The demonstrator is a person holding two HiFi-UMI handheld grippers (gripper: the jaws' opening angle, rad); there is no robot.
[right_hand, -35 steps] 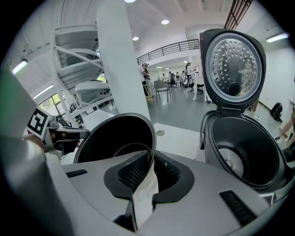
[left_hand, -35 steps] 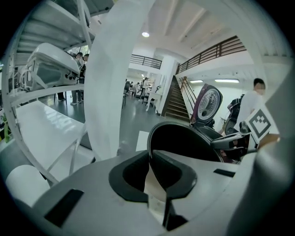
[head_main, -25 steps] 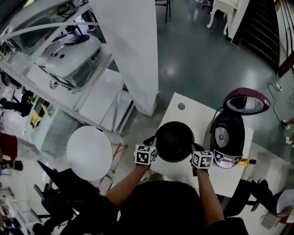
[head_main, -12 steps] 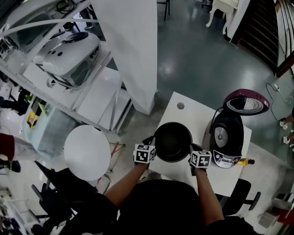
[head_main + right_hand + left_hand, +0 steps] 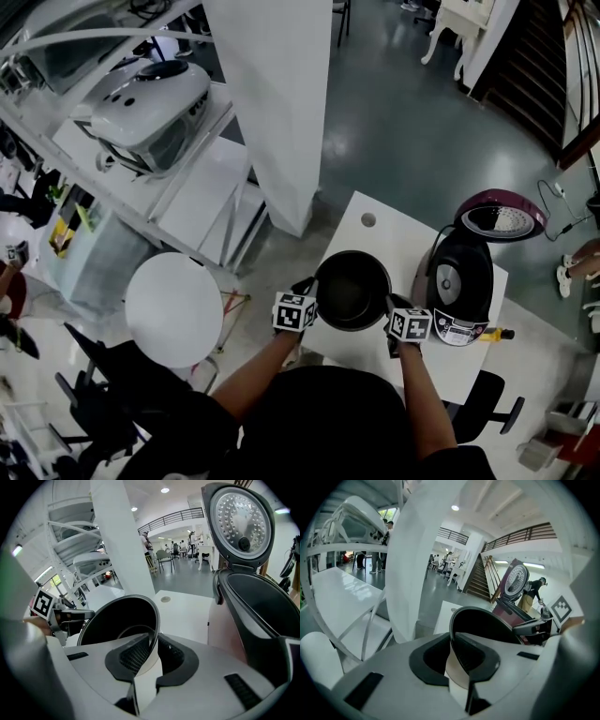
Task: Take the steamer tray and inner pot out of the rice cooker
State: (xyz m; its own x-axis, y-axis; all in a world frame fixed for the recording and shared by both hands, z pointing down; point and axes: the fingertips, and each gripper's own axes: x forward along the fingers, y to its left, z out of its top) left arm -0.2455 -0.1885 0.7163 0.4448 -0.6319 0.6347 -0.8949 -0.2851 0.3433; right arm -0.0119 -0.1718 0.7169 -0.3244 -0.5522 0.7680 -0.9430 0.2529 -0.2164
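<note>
The inner pot (image 5: 352, 291) had kept its place since a second before. It sat in the lower middle of the head view, over the white table (image 5: 373, 246) and just left of the rice cooker (image 5: 461, 279), whose lid (image 5: 500, 217) stood open. The left gripper (image 5: 309, 289) held the pot's left rim, its jaws narrow on the wall. The right gripper (image 5: 393, 304) held the right rim the same way. Only the surroundings had slid slightly across the frame.
</note>
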